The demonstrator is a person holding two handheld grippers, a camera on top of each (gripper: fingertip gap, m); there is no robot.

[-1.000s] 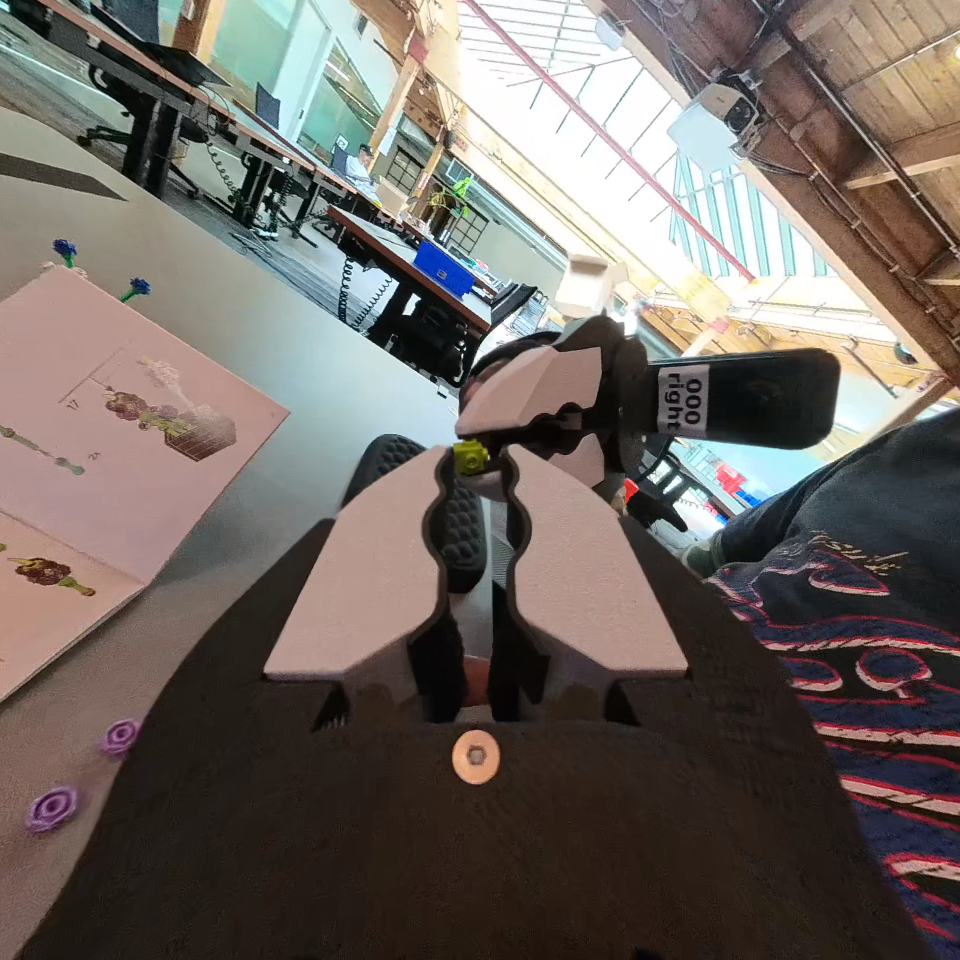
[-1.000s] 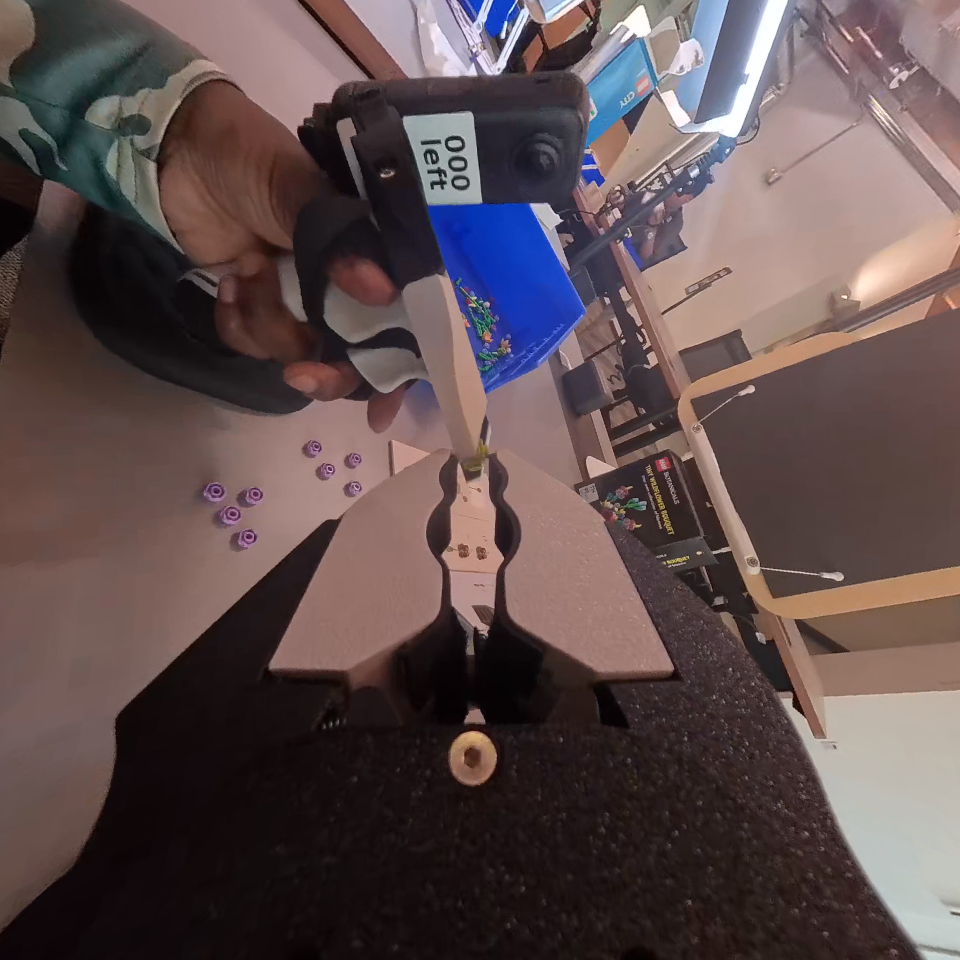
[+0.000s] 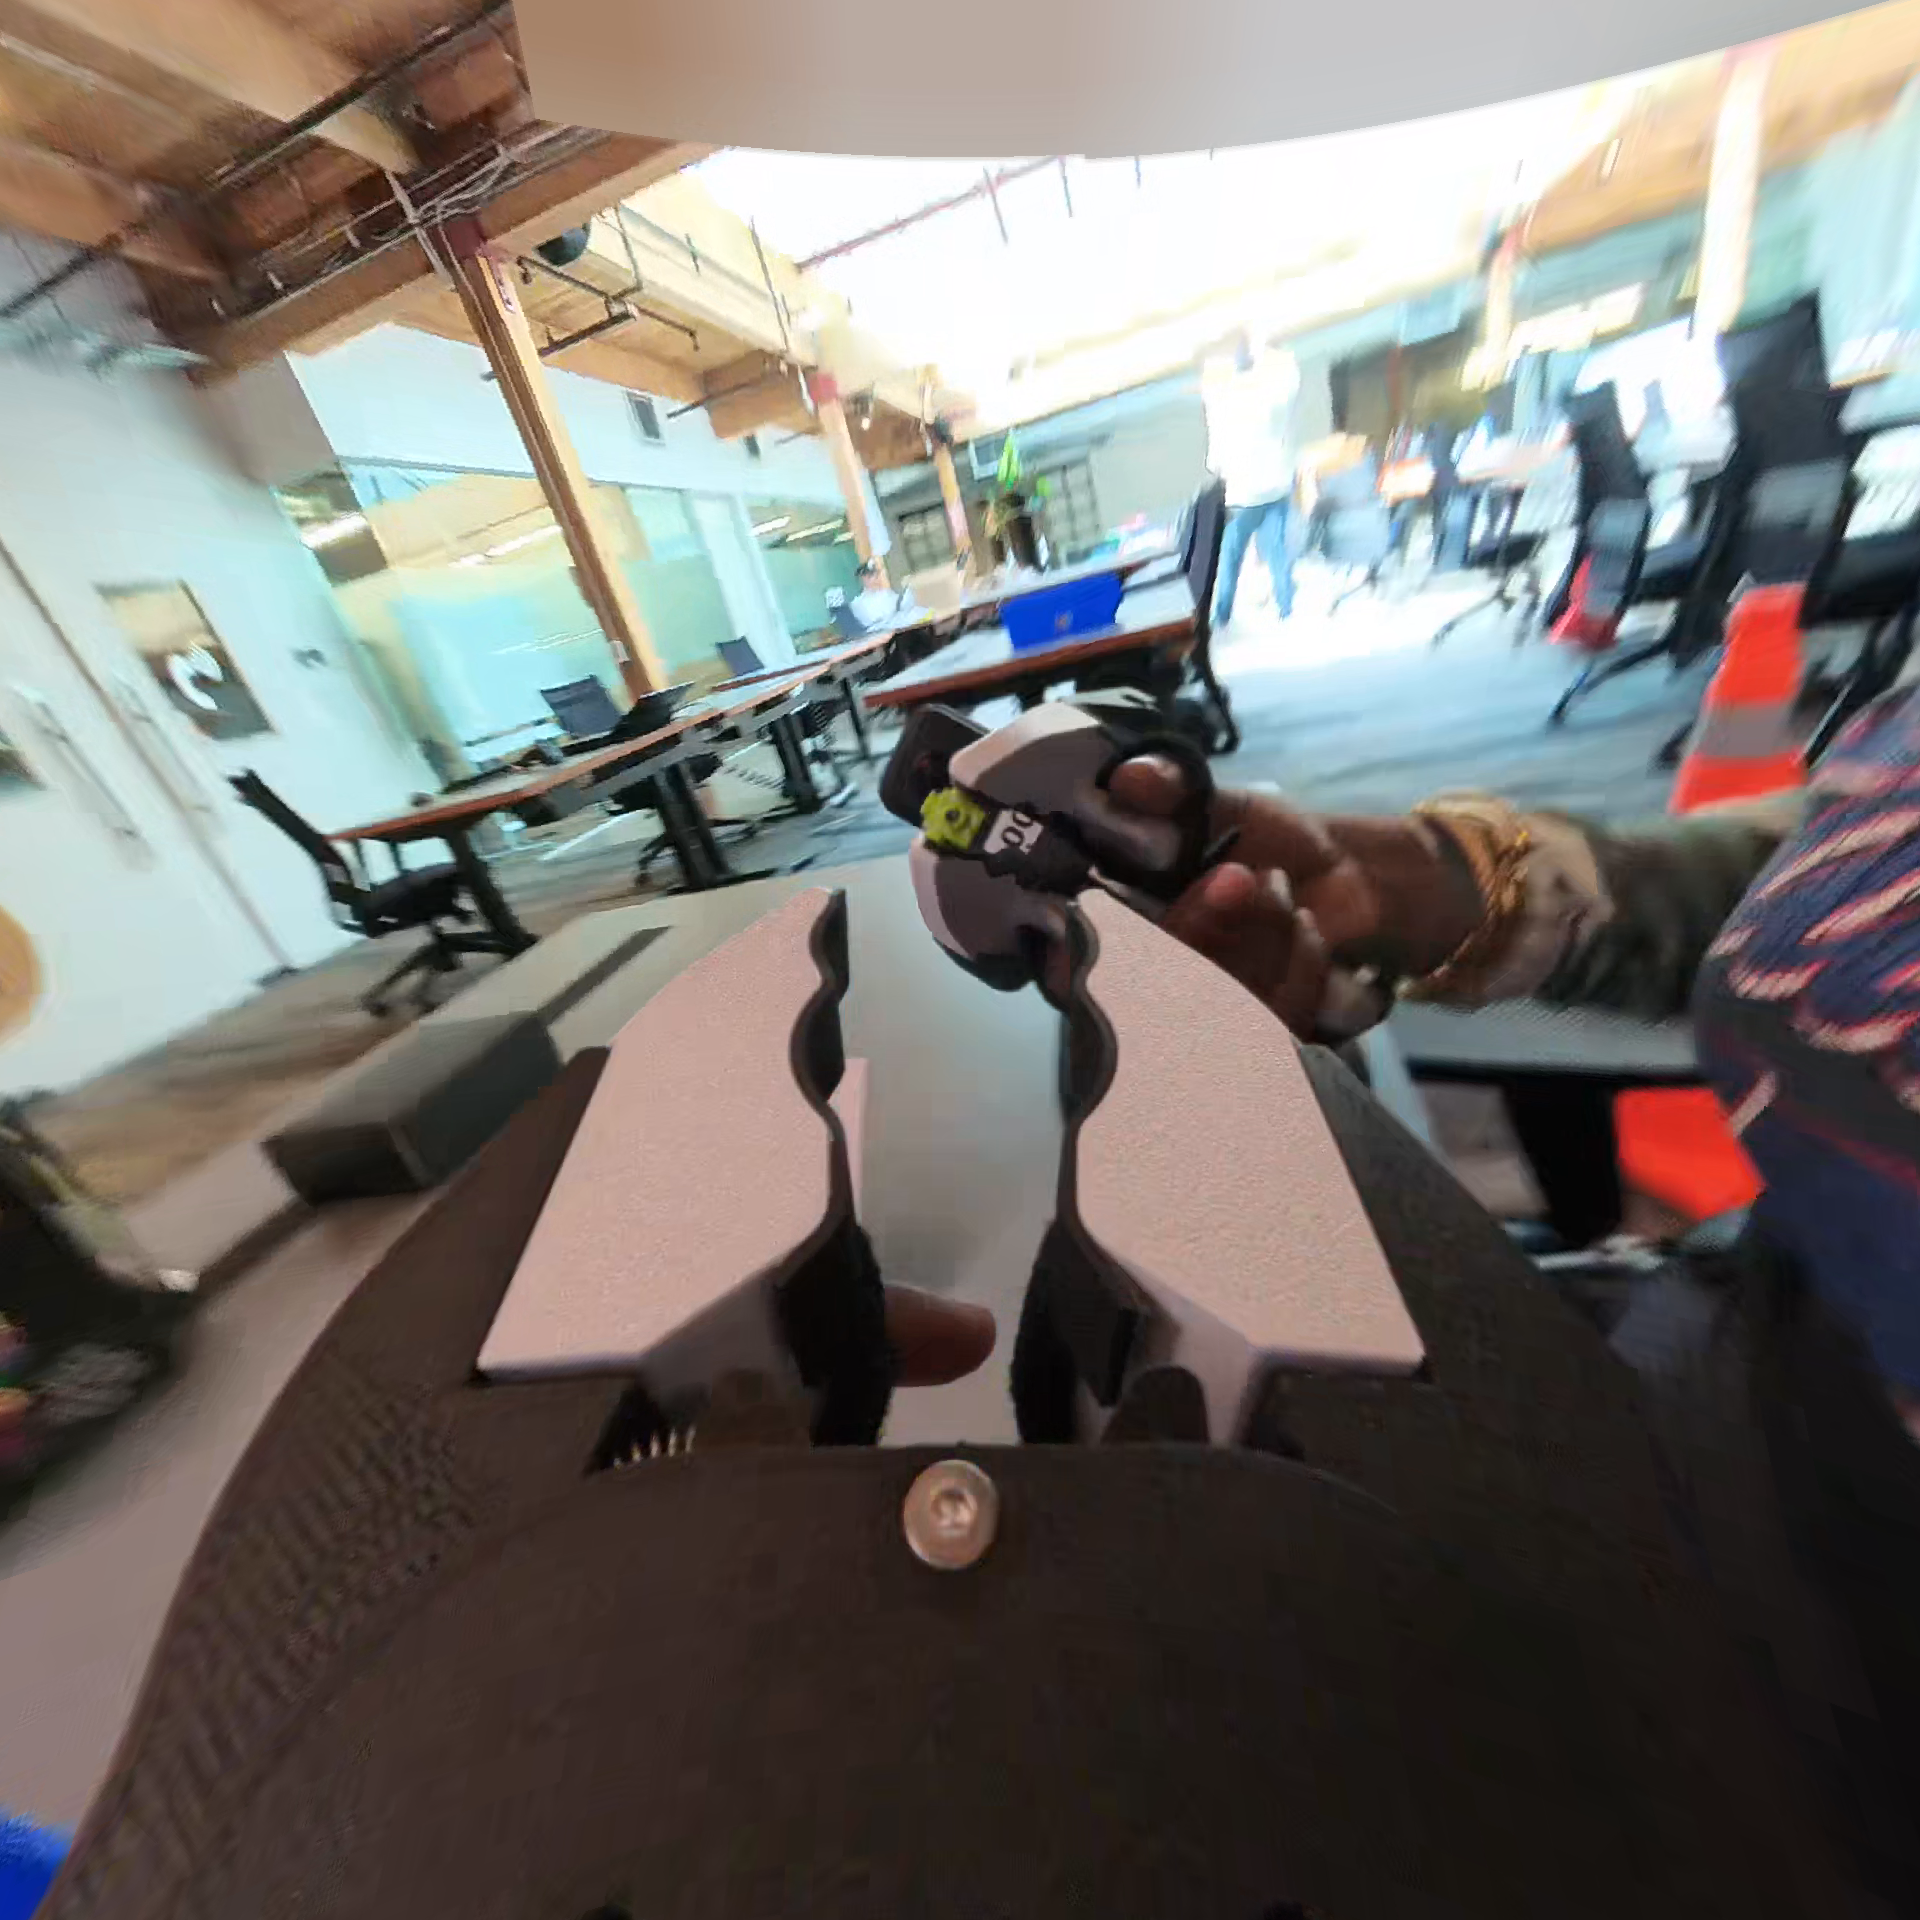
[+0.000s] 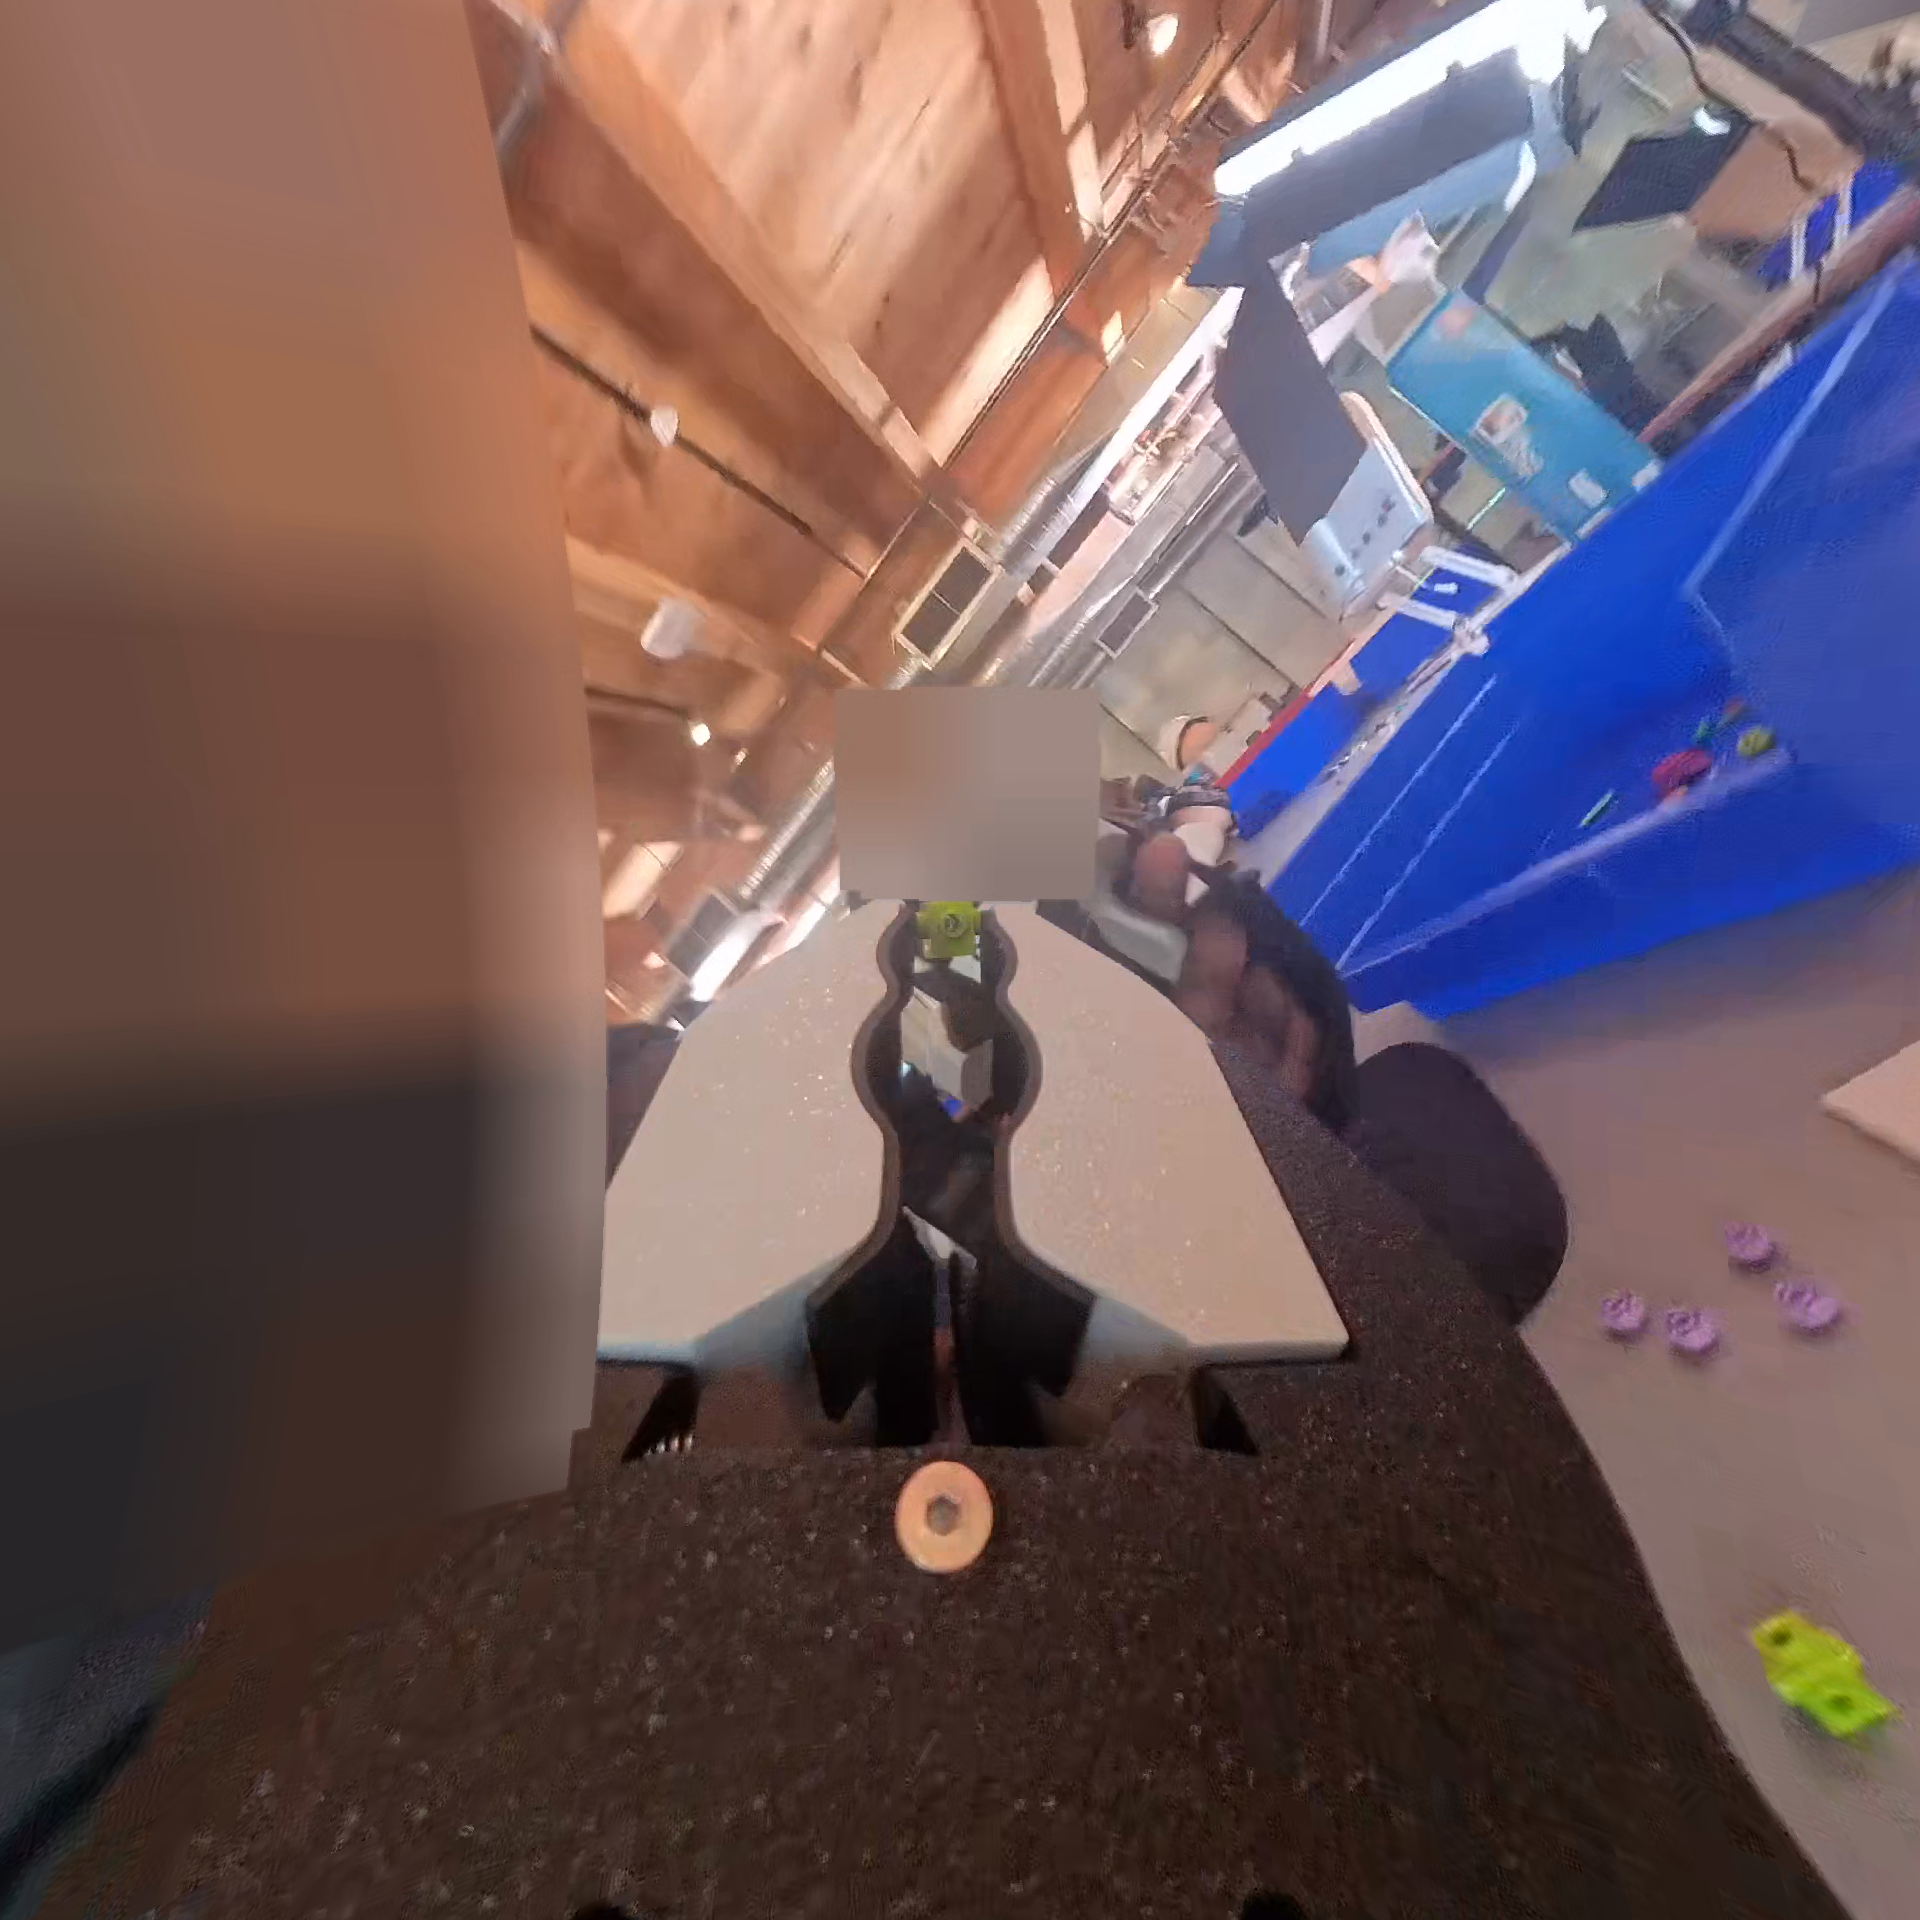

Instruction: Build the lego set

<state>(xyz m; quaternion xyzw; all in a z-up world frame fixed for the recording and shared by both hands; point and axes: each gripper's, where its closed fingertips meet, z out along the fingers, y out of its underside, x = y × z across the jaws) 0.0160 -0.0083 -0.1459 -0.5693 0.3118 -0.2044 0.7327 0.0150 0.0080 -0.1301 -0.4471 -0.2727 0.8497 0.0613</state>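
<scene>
Fingers of the right gripper (image 4: 948,935) clench a small lime-green studded lego piece (image 4: 945,928) at their tips, held aloft; the left gripper (image 3: 940,935) gapes empty, that piece (image 3: 954,818) just ahead, slightly right.

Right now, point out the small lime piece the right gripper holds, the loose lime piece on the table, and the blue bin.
small lime piece (image 4: 945,928), right wrist view, its front face.
loose lime piece (image 4: 1818,1688), right wrist view, its middle.
blue bin (image 4: 1558,831), right wrist view, its side wall.

Both wrist cameras tilt upward, seemingly facing each other, sharing little.
</scene>
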